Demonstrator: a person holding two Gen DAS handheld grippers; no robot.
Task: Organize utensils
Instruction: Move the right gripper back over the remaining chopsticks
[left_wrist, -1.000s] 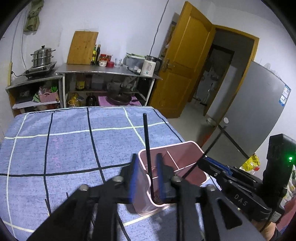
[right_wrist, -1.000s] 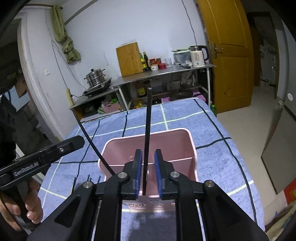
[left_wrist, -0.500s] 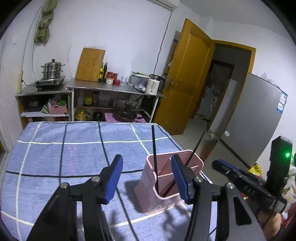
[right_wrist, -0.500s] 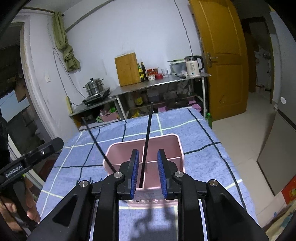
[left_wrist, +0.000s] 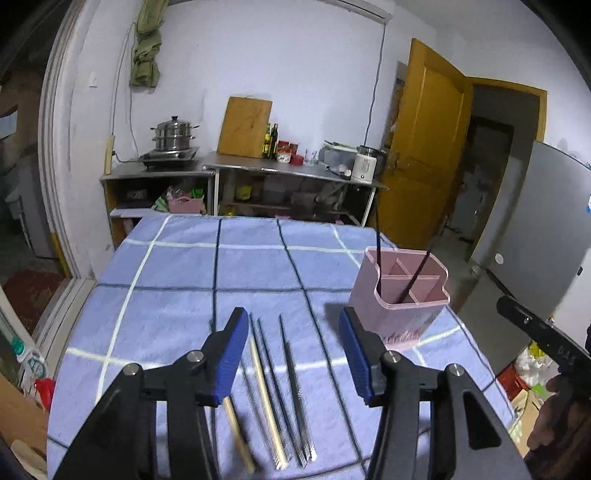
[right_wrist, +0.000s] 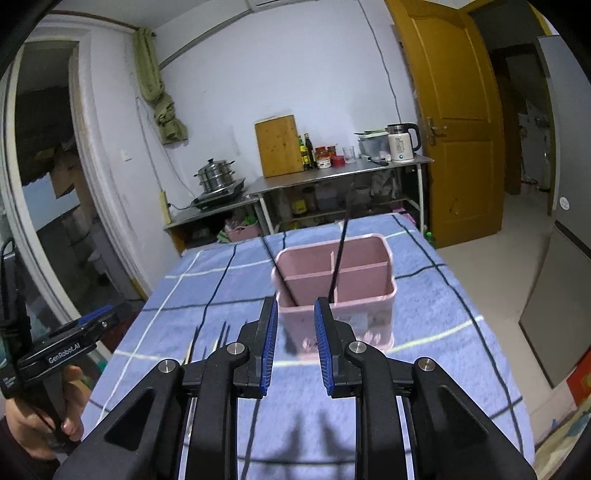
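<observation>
A pink divided holder (left_wrist: 399, 306) stands on the blue checked tablecloth (left_wrist: 177, 266), with two black chopsticks (left_wrist: 415, 273) leaning in it. Several loose chopsticks (left_wrist: 291, 373), dark and pale wood, lie side by side on the cloth. My left gripper (left_wrist: 291, 321) hovers over them, its jaws wide apart and closing slightly, touching none. My right gripper (right_wrist: 295, 306) is open just in front of the holder (right_wrist: 347, 317), with nothing between its blue pads. Both chopsticks (right_wrist: 338, 258) stand free in the compartments. The loose chopsticks' tips (right_wrist: 221, 334) show at the left.
Metal shelves (left_wrist: 288, 173) behind the table carry a steamer pot (left_wrist: 173, 134), a cutting board (right_wrist: 279, 144) and a kettle (right_wrist: 400, 142). An orange door (right_wrist: 458, 122) and a grey fridge (left_wrist: 546, 229) stand to the right. The holder is near the table's right edge.
Both grippers let go of the black chopsticks, which now stand in the holder, and drew back. The left gripper opened wide and swung left over the loose chopsticks.
</observation>
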